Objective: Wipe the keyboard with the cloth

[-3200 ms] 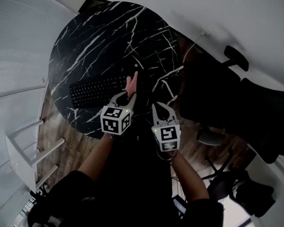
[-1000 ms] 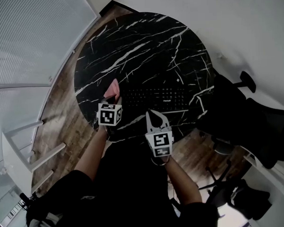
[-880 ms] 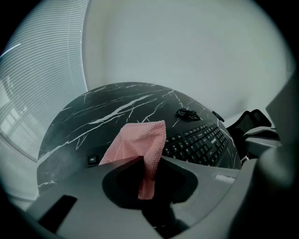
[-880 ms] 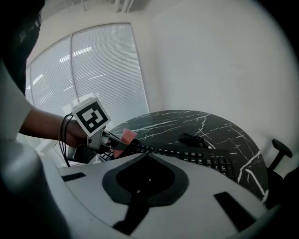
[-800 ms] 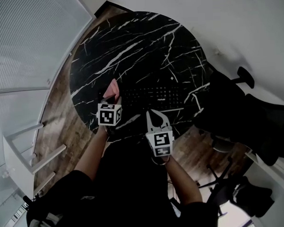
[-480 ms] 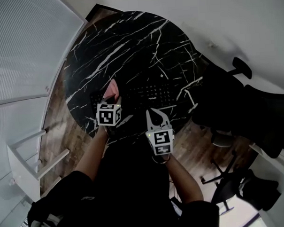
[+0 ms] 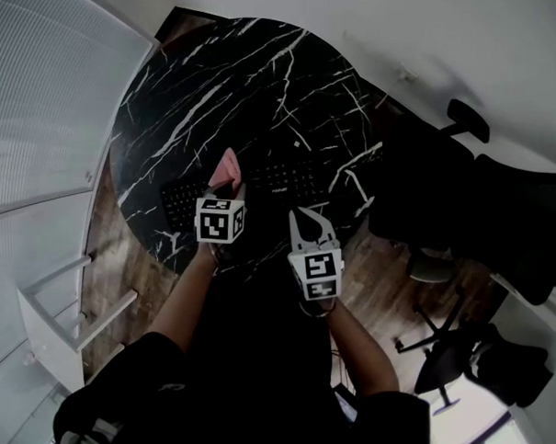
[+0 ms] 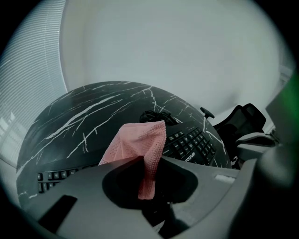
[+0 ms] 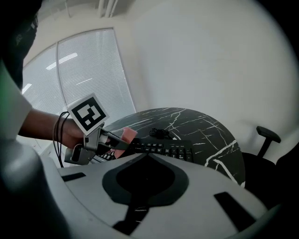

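A black keyboard (image 7: 180,199) lies near the front edge of the round black marble table (image 7: 207,81). My left gripper (image 7: 225,187) is shut on a pink cloth (image 7: 226,166), which hangs over the keyboard's left-middle part. In the left gripper view the cloth (image 8: 140,145) sticks up between the jaws, with the keyboard's keys (image 8: 191,142) behind it. My right gripper (image 7: 305,215) hovers at the table's front edge, right of the left one, jaws together and empty. The right gripper view shows the left gripper (image 9: 117,143), the cloth (image 9: 126,135) and the keyboard (image 9: 163,149).
A coiled black cable (image 8: 156,115) lies on the table behind the keyboard. Black office chairs (image 7: 442,191) stand to the right of the table. A white rack (image 7: 51,300) stands on the wooden floor at the left, beside window blinds (image 7: 33,98).
The cloth was at the keyboard's right end 3.2 s ago and off its left end one second ago; now it is back over the keys. The right gripper has kept its place.
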Motion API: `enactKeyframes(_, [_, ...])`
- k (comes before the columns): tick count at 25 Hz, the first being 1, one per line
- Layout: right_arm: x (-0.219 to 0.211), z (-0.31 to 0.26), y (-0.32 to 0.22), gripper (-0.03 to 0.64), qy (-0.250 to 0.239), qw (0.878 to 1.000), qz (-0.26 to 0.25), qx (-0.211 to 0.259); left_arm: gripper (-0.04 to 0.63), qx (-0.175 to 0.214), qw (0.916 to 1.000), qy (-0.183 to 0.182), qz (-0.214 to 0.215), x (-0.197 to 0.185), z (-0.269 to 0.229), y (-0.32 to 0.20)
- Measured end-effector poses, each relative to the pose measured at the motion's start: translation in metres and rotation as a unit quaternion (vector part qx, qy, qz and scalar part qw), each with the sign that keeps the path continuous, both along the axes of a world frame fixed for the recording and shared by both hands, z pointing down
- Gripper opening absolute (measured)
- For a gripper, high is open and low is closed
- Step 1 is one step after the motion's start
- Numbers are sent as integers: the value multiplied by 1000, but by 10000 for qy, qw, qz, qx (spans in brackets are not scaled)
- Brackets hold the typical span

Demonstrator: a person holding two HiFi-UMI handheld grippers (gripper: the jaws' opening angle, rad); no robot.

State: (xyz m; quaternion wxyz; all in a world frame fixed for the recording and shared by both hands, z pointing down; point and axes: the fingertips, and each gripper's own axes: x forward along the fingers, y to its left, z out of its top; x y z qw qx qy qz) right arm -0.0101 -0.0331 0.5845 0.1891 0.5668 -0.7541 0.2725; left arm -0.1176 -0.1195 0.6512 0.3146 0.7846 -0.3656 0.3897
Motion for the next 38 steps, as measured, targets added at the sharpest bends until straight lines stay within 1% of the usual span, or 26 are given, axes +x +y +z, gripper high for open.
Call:
enactKeyframes(10, [37,1,7,-6,-32,9998,158,-126,64,-67,9995,152,283,59,-1,11])
enactKeyframes(15, [61,6,14,-6,-21,9995,264,-181,64,-13,9993,111,367,82,-1,11])
enactKeyframes(22, [92,11,19,-6,-28,9993,306,-222,64,-14,9989,163,445,116,-2,16])
enactKeyframes(29, [116,14,31,-6,-52,9992,296,-277,64,62,9983,139,561,149,-2,21])
enactKeyframes(35, [142,14,37,-6,-36,9994,236,-269,64,41,9971,194,736,183,-2,30])
enactKeyframes(38, [152,11,40,-6,-34,9996,137,-243,64,-9,9971,242,726,197,-2,34])
